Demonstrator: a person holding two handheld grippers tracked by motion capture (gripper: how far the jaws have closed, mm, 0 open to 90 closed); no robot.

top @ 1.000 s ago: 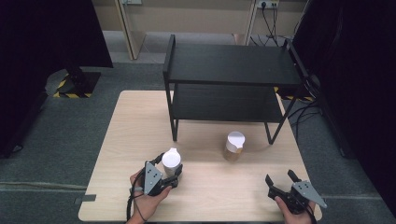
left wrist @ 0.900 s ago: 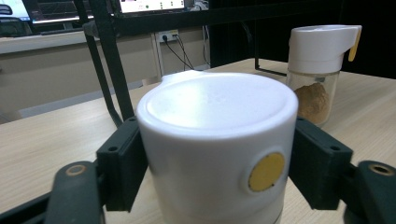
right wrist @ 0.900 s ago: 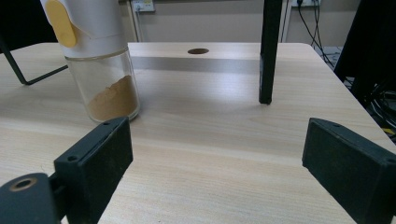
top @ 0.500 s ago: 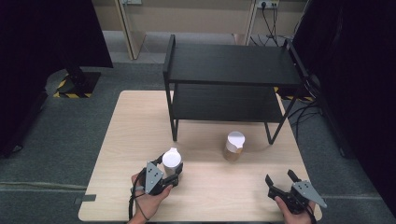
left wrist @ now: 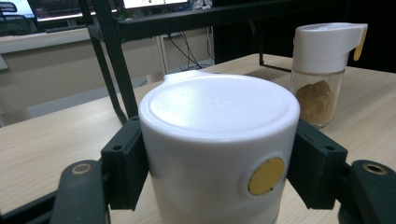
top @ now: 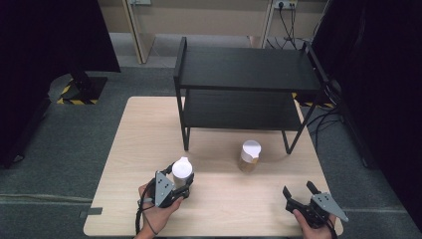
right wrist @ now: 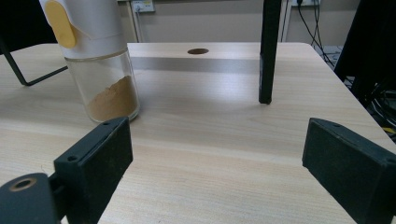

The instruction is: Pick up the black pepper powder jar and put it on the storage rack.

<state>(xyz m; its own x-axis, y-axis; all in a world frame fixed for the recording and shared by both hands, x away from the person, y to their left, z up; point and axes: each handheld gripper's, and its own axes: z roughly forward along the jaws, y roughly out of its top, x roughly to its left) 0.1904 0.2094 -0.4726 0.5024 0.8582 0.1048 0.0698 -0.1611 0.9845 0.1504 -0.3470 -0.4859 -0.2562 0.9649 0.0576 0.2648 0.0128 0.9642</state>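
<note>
At lower left, the white-lidded jar (top: 182, 169) is clamped by the left gripper (top: 175, 185), unlifted; the right gripper (top: 300, 191) is held open, empty.

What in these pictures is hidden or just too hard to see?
- Held jar: in the left gripper view its white lid fills the front, so its contents and base are hidden; the bottom edge cuts it off.
- Same jar in the high view: too small, seen from above, the lid covers the contents.
- Spice jar: the top edge of the right gripper view cuts its lid.
- Shelf: the top board shades and hides the back of its lower level in the high view.
</note>
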